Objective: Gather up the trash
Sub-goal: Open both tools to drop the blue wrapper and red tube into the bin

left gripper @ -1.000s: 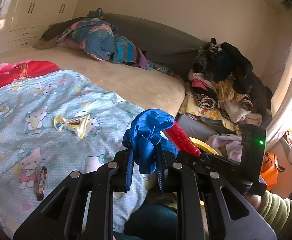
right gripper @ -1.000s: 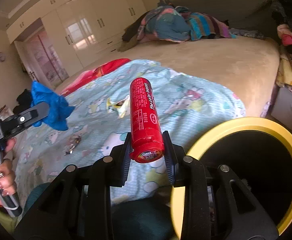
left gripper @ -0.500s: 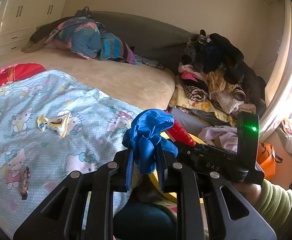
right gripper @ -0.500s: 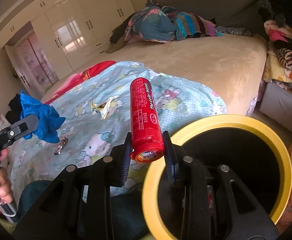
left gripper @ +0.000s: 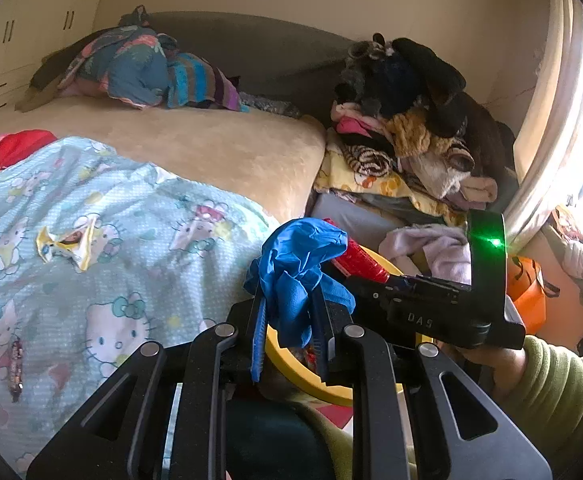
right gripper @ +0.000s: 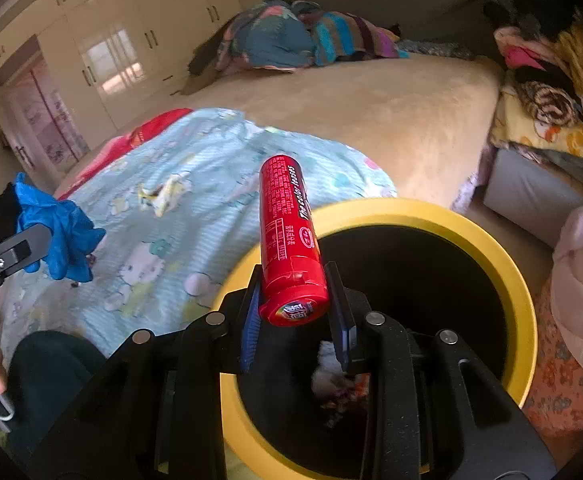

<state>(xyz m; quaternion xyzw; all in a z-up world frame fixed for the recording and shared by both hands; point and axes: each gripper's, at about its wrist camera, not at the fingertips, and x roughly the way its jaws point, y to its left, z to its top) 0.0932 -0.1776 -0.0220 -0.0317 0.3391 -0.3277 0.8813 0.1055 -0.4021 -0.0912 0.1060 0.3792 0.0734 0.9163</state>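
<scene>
Your left gripper [left gripper: 289, 332] is pinching a crumpled blue glove [left gripper: 299, 268], which bunches up above the pads and hangs down between them. Your right gripper [right gripper: 295, 320] is clamped on a red candy tube [right gripper: 289, 248] near its capped end, tube standing up and tilted slightly away from you, printed side facing the camera. In the right wrist view the tube sits over the near-left part of the yellow-rimmed bin [right gripper: 523, 304], whose inside is black with some scraps already at the bottom (white and reddish bits, too dark to identify). In the left wrist view the glove is just left of the tube and above the bin's near rim, with your right gripper body and its green light to the right of it. Trash on the bed: a yellow crumpled wrapper [left gripper: 67, 242] lies on the light blue cartoon-print blanket [left gripper: 123, 248], mid-left, and a small dark wrapper [left gripper: 15, 364] lies nearer you at the left edge of the blanket. Far side of the bed has a heap of colourful bedding [left gripper: 143, 68]; a pile of clothes [left gripper: 407, 120] is stacked to the right of the bed, beyond the bin.
</scene>
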